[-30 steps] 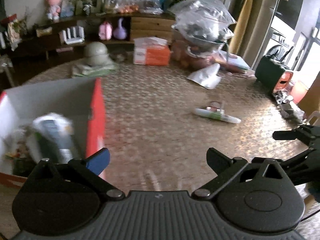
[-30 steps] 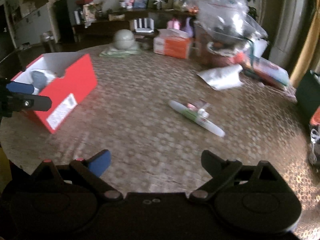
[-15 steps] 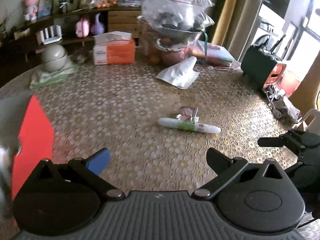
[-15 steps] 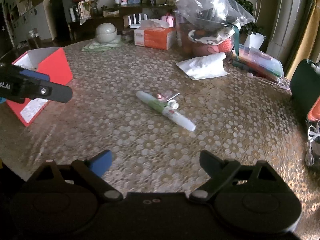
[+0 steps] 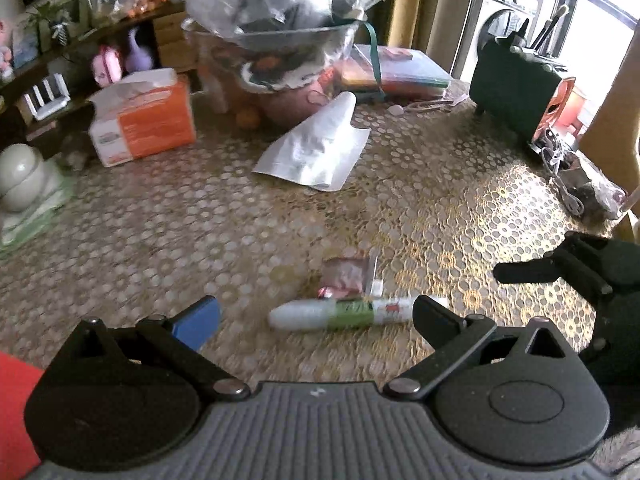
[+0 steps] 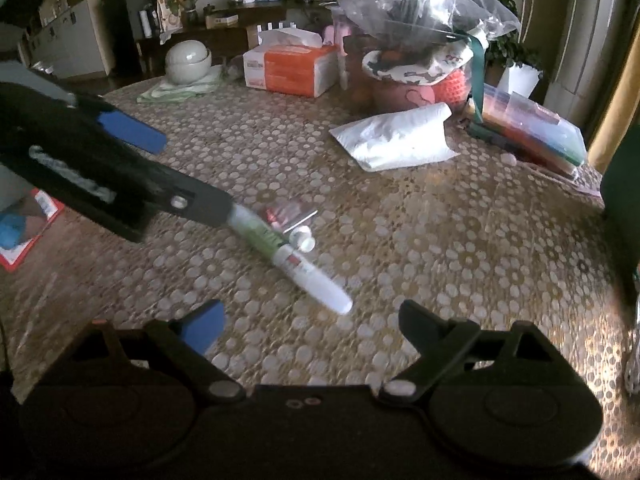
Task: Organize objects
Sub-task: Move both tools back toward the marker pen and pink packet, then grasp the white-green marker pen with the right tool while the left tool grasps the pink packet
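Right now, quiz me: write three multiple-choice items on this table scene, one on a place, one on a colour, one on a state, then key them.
1. Where does the white-and-green tube lie?
A. on the patterned tablecloth
B. inside the red box
C. on top of the tissue box

2. What colour are the tissue box's printed sides?
A. blue
B. orange
C. black

3. How does the left tool stand?
A. shut on the tube
B. shut on nothing
C. open, holding nothing

Key: 1 A, the tube rests flat on the cloth, beside a small wrapper. 2 B, its sides show orange. 3 C, its fingers stand wide apart, the tube lying untouched beyond them.
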Motion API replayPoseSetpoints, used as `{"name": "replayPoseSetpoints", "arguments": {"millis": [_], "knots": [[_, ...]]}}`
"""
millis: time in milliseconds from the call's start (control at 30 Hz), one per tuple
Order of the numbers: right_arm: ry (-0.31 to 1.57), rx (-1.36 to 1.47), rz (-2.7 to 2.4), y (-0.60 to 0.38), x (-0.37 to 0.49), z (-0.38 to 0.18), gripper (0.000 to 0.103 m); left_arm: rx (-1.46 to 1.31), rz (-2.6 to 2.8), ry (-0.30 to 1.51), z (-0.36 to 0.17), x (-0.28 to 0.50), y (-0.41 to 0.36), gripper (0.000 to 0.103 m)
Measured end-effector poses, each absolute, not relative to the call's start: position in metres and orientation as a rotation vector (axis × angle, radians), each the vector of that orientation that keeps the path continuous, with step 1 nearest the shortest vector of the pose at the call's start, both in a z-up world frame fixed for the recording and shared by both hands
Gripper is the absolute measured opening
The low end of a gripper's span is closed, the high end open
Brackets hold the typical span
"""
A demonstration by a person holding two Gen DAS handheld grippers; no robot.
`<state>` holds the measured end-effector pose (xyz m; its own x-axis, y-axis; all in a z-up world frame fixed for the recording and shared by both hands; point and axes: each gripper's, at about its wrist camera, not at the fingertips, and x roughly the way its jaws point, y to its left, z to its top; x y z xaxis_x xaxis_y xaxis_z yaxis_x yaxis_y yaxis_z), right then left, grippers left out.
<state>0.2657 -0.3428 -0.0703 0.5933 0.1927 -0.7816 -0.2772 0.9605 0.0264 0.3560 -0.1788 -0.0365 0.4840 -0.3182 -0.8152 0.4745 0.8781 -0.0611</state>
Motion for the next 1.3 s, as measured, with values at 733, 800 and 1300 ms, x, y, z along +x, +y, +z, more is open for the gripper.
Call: {"name": "replayPoseSetpoints", "arguments": {"millis": [733, 800, 1300], "knots": [[0.893, -0.093, 0.316, -0.34, 0.296, -0.098, 0.059, 0.28, -0.545, 1.037, -0.089, 0.401, -0.226, 0.103], [0.893, -0.093, 0.314, -0.34, 0.298, -0.099, 0.053, 0.286, -0.544, 1.035, -0.09, 0.401, -0.228, 0.102], [0.875, -0.106, 0.283, -0.335, 0.297, -0.102, 0.037, 0.281, -0.511, 1.016, -0.088, 0.397, -0.226, 0.05]]}}
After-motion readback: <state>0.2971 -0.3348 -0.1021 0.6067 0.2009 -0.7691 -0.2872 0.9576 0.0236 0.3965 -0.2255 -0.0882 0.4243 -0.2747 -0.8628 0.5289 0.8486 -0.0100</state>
